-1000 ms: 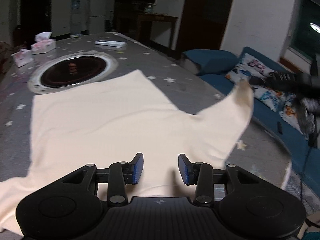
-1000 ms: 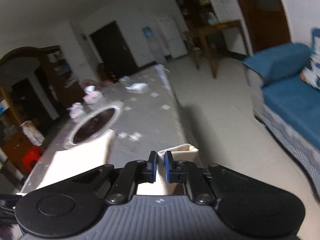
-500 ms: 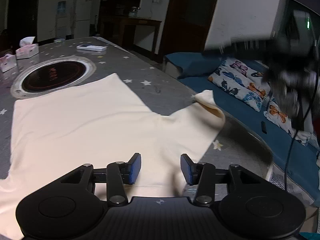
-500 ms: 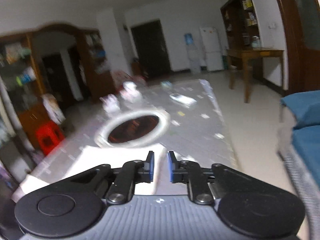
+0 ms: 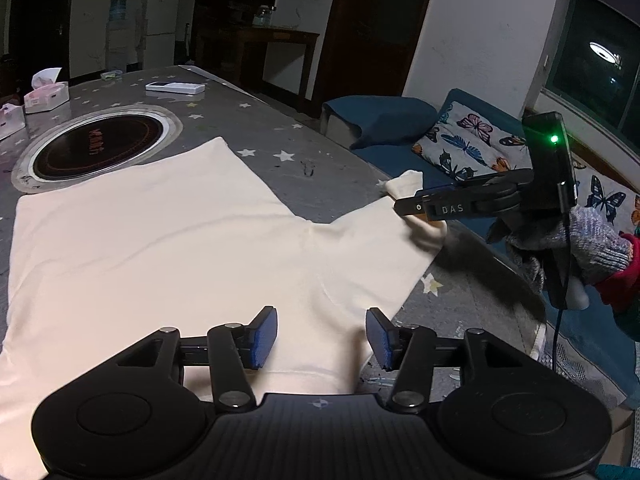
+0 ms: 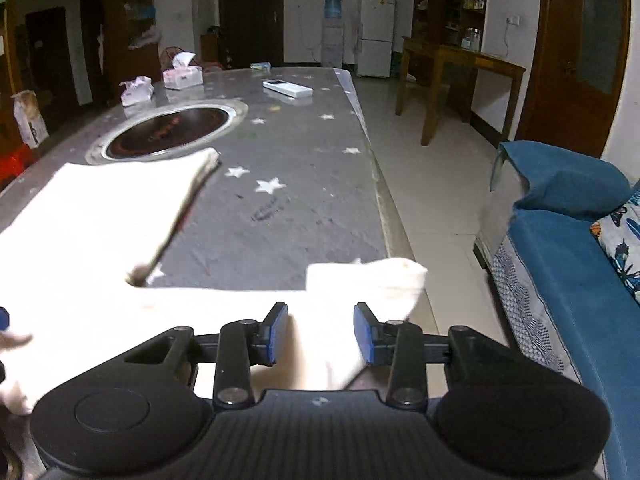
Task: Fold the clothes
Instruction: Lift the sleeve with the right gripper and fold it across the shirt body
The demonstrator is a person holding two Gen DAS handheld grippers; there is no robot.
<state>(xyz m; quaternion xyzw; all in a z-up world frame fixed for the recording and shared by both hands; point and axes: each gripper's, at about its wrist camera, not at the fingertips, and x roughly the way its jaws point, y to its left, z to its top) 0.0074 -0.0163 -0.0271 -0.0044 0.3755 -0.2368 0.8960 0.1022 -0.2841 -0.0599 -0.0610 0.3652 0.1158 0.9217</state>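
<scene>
A cream T-shirt [image 5: 160, 240] lies spread flat on the grey star-patterned table [image 5: 320, 160]. My left gripper [image 5: 322, 338] is open, low over the shirt's near edge. My right gripper [image 6: 320, 332] is open over the shirt's right sleeve [image 6: 372, 280], which lies at the table's right edge; the sleeve end passes between its blue pads. In the left wrist view the right gripper [image 5: 416, 210] reaches in from the right over that sleeve [image 5: 400, 216], held by a gloved hand.
A round black cooktop [image 5: 96, 144] is set into the table beyond the shirt. Tissue boxes [image 5: 46, 94] and a white remote [image 5: 175, 88] lie at the far end. A blue sofa [image 6: 580, 240] with butterfly cushions stands to the right of the table.
My right gripper was shut on the lifted sleeve a second ago; it has come down and opened, and the sleeve now lies on the table edge. The left gripper stayed open.
</scene>
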